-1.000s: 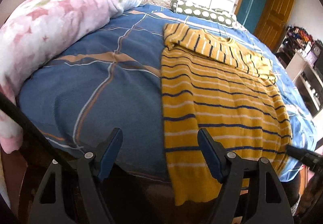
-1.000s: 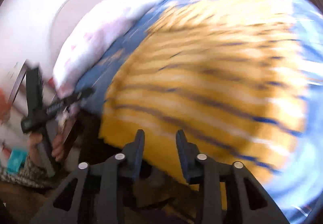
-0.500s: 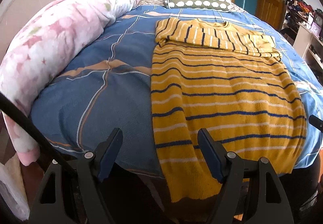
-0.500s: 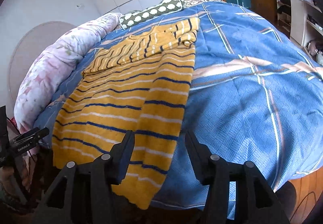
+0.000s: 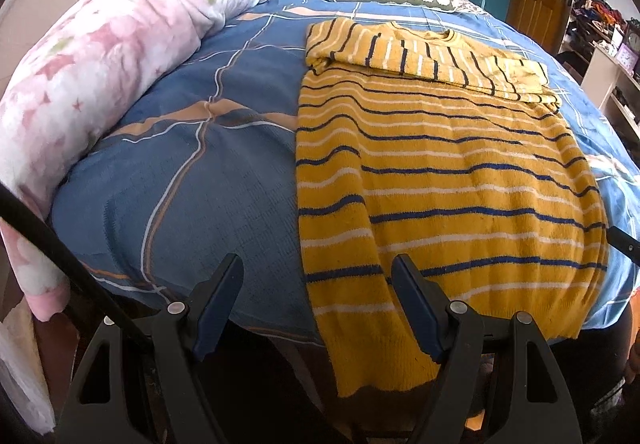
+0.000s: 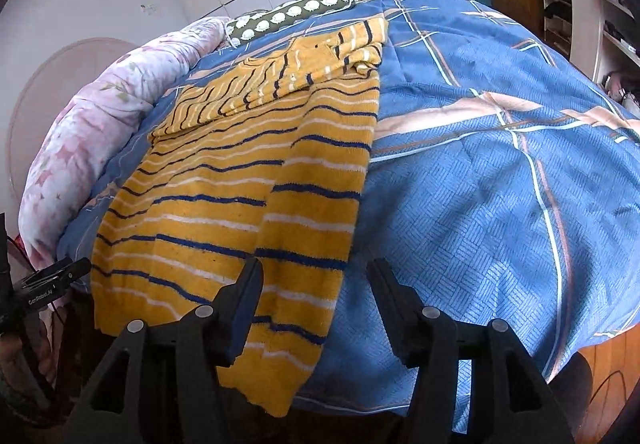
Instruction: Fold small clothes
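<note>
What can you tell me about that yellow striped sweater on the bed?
The sweater looks like a fuzzy knit, mustard yellow with thin navy and white stripes. It lies flat on the blue patterned bedspread, neckline toward the far end. The sleeves lie folded over it: one across the chest, one down each side. Its hem and one cuff hang over the bed's near edge. Nothing grips it; both hand-held grippers hover open at that edge.

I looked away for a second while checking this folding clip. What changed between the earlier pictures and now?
The right hand-held gripper has just been opening its jaws, with nothing pressed between them. Both views swung and steadied over the sweater. The sweater stayed flat on the bed, and the left hand-held gripper stayed open.
</note>
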A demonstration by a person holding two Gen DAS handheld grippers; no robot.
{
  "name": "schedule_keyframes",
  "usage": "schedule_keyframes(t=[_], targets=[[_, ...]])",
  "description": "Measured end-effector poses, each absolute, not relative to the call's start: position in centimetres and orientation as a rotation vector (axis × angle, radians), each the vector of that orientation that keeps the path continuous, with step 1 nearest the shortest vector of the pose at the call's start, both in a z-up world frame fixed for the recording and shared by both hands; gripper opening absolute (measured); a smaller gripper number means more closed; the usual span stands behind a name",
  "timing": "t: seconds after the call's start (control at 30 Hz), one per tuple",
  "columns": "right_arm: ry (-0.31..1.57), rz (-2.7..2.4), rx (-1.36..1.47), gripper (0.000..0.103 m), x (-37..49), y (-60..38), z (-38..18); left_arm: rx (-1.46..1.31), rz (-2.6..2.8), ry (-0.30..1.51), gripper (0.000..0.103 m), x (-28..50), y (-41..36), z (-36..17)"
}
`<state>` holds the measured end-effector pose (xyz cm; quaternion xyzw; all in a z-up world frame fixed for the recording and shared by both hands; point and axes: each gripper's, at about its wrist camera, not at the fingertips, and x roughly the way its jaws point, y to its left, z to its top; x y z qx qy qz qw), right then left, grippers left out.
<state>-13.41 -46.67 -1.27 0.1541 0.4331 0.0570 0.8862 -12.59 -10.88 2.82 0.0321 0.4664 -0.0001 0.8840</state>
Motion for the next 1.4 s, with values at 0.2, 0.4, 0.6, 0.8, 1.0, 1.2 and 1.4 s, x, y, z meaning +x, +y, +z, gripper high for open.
schedule_keyframes(t=[0.2, 0.4, 0.6, 0.8, 1.0, 1.2, 1.4], targets=[[0.905, 0.114, 0.335, 0.061, -13.4, -47.0, -1.5, 0.035, -0.018, 0.976, 0.075, -12.3, -10.3, 2.8], [0.908, 0.142, 0.420, 0.064, -13.5, -47.8, -2.1, -0.165, -0.069, 0.951, 0.079, -11.7, -6.3, 3.0], [0.898, 0.232, 0.595, 0.066, -13.7, -49.1, -3.2, -0.384, -0.194, 0.991, 0.079, -11.1, -4.1, 0.4], [0.929, 0.338, 0.751, 0.066, -13.9, -49.5, -4.7, -0.431, -0.359, 1.012, 0.071, -11.6, -6.6, -0.7], [1.017, 0.398, 0.798, 0.066, -14.5, -47.1, -6.9, -0.435, -0.426, 1.057, 0.071, -12.3, -8.8, -1.9], [1.050, 0.430, 0.708, 0.045, -14.6, -44.8, -6.4, -0.453, -0.427, 1.077, 0.022, -12.6, -8.7, -2.2], [1.052, 0.502, 0.641, 0.010, -15.3, -44.3, -4.5, -0.484, -0.444, 0.997, 0.009, -13.7, -7.1, 1.3]])
